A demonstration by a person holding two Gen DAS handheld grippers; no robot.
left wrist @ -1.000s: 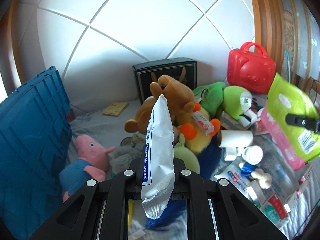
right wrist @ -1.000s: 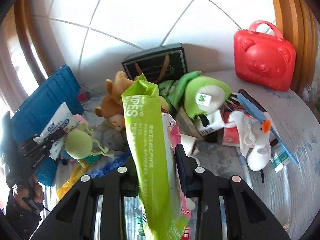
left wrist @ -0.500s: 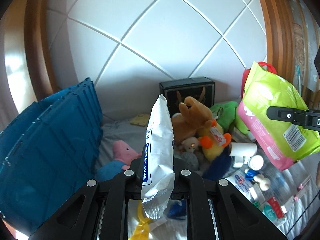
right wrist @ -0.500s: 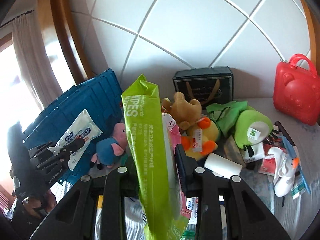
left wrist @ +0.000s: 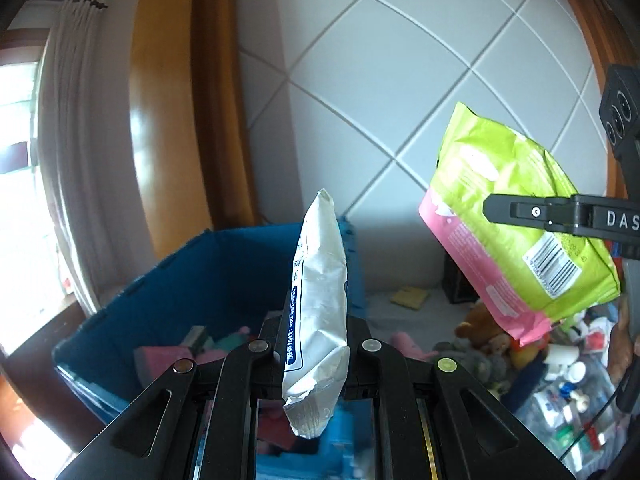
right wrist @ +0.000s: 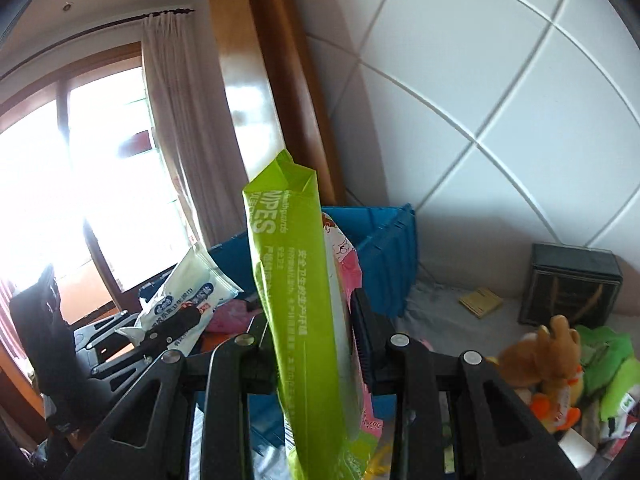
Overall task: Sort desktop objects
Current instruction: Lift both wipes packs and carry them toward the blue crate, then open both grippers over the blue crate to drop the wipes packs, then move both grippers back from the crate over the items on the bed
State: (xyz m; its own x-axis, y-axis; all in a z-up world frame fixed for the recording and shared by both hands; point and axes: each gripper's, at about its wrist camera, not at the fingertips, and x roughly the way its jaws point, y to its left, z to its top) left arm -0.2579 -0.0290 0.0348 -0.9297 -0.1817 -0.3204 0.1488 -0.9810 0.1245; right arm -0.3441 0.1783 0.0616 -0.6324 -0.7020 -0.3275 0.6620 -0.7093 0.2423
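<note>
Now swung from the toy pile to above the open blue plastic crate (left wrist: pixel 208 276): left gripper (left wrist: pixel 314 354) clamped on crinkled white wipes pouch (left wrist: pixel 320 312), right gripper (right wrist: pixel 316 344) pinching lime-green wipes pack (right wrist: pixel 296 300). Looks like 2 drops pending.

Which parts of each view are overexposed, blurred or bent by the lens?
Left wrist view: the window at the left edge is blown out, the bin contents below the white pack are smeared, and the tile lines curve. Right wrist view: the window glares white, washing out the curtain edge; the green pack is sharp, and the toys look soft.
</note>
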